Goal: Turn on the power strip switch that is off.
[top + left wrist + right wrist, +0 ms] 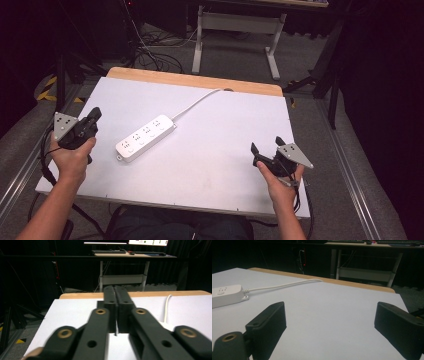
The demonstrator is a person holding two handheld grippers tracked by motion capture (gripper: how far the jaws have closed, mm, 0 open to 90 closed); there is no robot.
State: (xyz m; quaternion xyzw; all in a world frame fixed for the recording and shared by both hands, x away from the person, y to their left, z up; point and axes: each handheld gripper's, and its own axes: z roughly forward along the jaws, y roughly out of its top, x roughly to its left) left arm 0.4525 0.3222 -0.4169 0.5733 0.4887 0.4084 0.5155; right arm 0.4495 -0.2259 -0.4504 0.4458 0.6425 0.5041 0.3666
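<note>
**Left jaws together, right jaws spread; power strip untouched mid-table**

Left gripper (92, 116): held in the person's left hand (70, 160) at the 9 o'clock edge of the table (225, 150), pointing toward 12 o'clock. In the left gripper view (115, 293) the two black jaws stand pressed together along nearly their whole length, with a hairline slit between them lower down. Nothing sits between them. They hang above bare white tabletop and touch nothing.

Right gripper (267, 145): held in the person's right hand (280, 185) near the 4 o'clock corner of the table. In the right gripper view (332, 317) the fingers (270, 320) are spread wide, one at the left of the picture and one at the right, with bare white surface between them. They grip nothing and touch nothing; whether the tips rest on the table cannot be told.

Power strip (146, 137): white, lying flat on the table left of centre, its long axis running from about 7 o'clock to 1 o'clock. It lies between the two grippers, near the left one and well apart from the right one, and touches neither. In the right gripper view its end (225, 295) lies at 10 o'clock, beyond the left finger.

Cord (197, 102): white, leaves the strip's 1 o'clock end and curves to the wooden far edge (200, 80) of the table at 12 o'clock.
</note>
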